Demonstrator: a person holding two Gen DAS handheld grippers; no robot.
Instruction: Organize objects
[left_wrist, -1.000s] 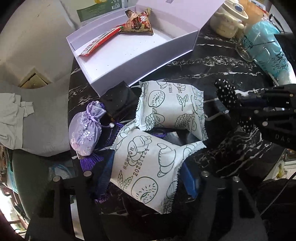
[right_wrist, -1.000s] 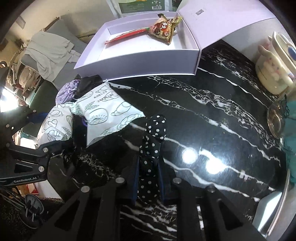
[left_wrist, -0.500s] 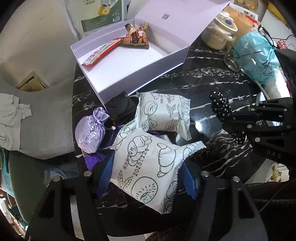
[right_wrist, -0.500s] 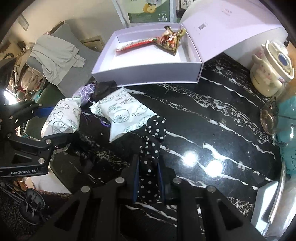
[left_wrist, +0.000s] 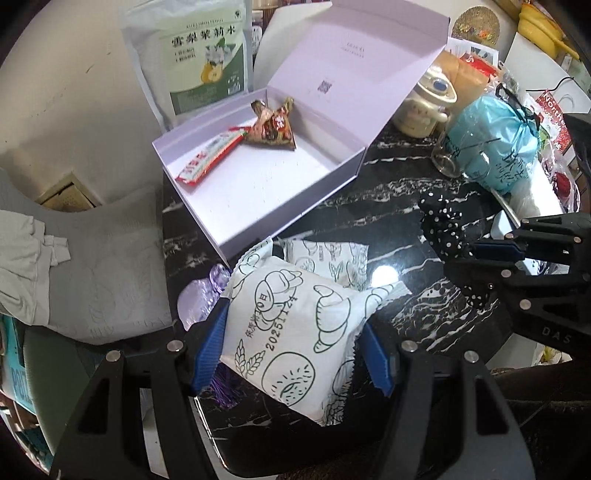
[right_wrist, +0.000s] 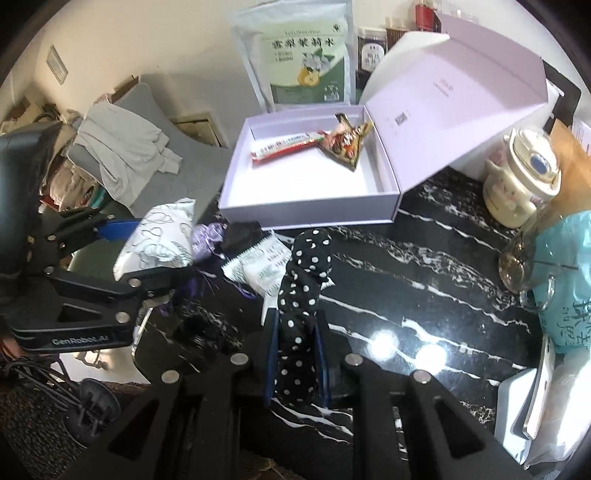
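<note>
My left gripper (left_wrist: 293, 321) is shut on a white snack packet (left_wrist: 295, 332) with green drawings, held off the black marble table (left_wrist: 399, 192). A second such packet (left_wrist: 332, 258) lies on the table below it, beside a purple pouch (left_wrist: 195, 299). My right gripper (right_wrist: 295, 332) is shut on a black polka-dot fabric piece (right_wrist: 303, 280), also lifted. Behind both stands an open lavender box (left_wrist: 280, 206) holding a red stick sachet (left_wrist: 207, 158) and a brown triangular packet (left_wrist: 273, 125). In the right wrist view the left gripper (right_wrist: 147, 251) holds its packet (right_wrist: 159, 236) at the left.
A green-and-white standing pouch (left_wrist: 203, 62) leans behind the box. A cream lidded jar (left_wrist: 428, 107), a glass mug (left_wrist: 447, 158) and a teal bag (left_wrist: 495, 140) crowd the right side. A grey chair (left_wrist: 110, 251) with cloth stands left of the table edge.
Both grippers have risen with their loads. The packet and the polka-dot piece have left the table, and the box and table now look smaller and farther below.
</note>
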